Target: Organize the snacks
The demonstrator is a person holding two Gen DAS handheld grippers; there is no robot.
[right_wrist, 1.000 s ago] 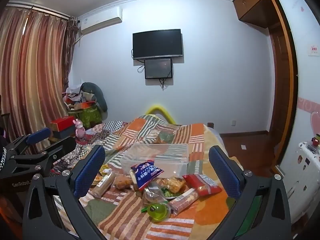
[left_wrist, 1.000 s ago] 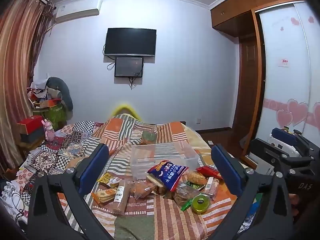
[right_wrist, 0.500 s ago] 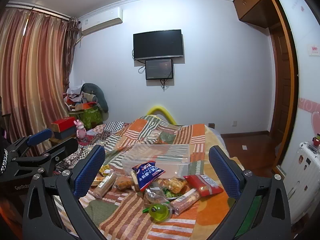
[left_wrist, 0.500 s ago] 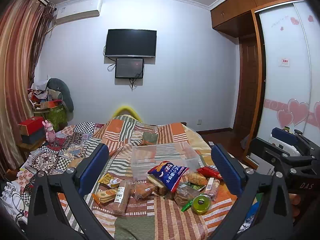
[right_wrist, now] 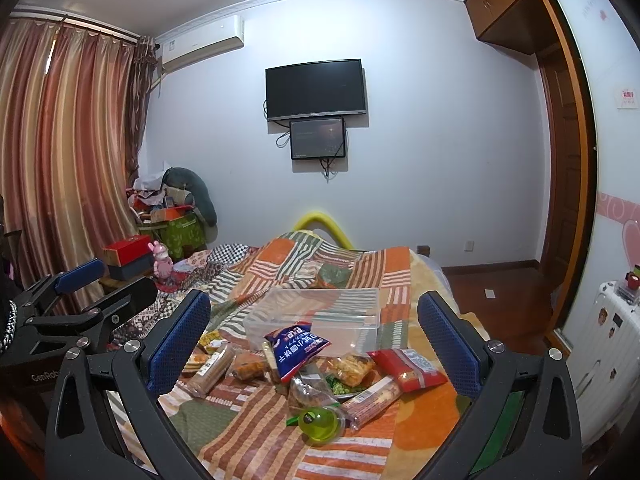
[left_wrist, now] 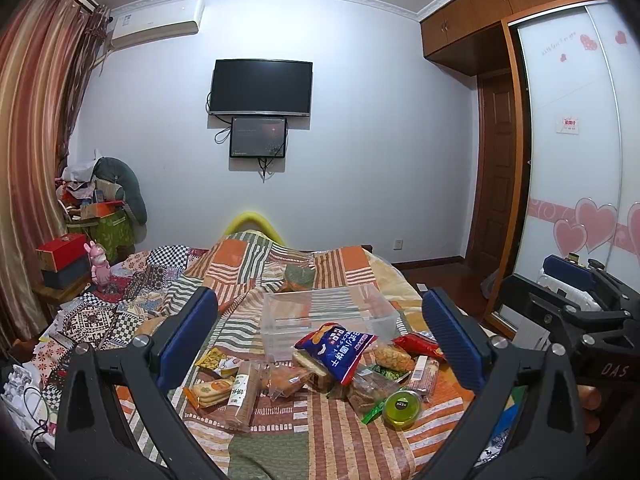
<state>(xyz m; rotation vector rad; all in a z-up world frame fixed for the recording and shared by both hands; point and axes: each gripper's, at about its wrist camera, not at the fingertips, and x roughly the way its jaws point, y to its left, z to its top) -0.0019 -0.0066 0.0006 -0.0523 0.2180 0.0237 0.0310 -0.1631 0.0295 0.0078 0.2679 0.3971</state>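
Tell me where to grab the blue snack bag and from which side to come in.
Grip the blue snack bag by its raised upper edge, the end that leans against the clear plastic bin. It sits propped on top of the pile, so that crinkled edge stands free. Come from above and the near side with the right tongs, which look open and hang nearest; the bin probably blocks the far side.

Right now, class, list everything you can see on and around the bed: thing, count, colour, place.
clear bin: 1, transparent, mid-bed, empty
blue snack bag: 1, blue, leaning at the bin's front
red packet: 1, red, right of pile
green jelly cup: 1, yellow-green, nearest edge
wrapped breads and biscuits: several, tan, left of pile
quilt: 1, orange-striped, covering bed
TV: 1, black, wall
left gripper: jaws open
right gripper: jaws open
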